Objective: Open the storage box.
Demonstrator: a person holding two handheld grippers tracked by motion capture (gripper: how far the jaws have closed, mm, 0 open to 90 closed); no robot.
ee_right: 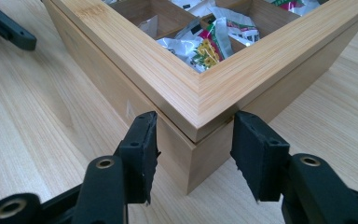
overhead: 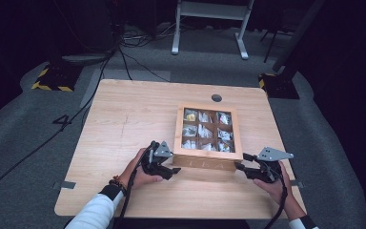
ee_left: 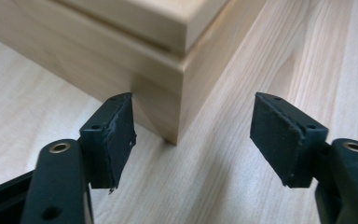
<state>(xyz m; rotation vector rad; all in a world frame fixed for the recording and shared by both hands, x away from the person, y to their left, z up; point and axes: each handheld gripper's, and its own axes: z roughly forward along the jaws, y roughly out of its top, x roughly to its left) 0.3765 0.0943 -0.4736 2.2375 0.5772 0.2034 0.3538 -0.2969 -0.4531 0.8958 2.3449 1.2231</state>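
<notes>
On the wooden table there is one wooden box with a framed window lid, and it stands a little right of the middle, near the person's edge. Starting from the left, the left gripper is held by the left hand at the near left corner of the box. In the left gripper view its jaws stand apart with the box corner between them; the left pad is just beside the front wall, but the right pad has clear table in front of it, so it is open and grips nothing. Through the lid I count nine compartments, three by three, with small packets inside; the number of packets I cannot tell. At the right, the right gripper is at the near right corner, jaws also apart, one on each side of the corner. The pads look very near to the walls, but I cannot see pressure, so I judge it open. The risk, in my opinion, is that jaws closing on a corner meet two slanted walls and may slip off, pushing or turning the box on the table. If only one side catches the lid, it may lift crooked and then fall back. So: one box, one lid, two grippers, nine compartments.
</notes>
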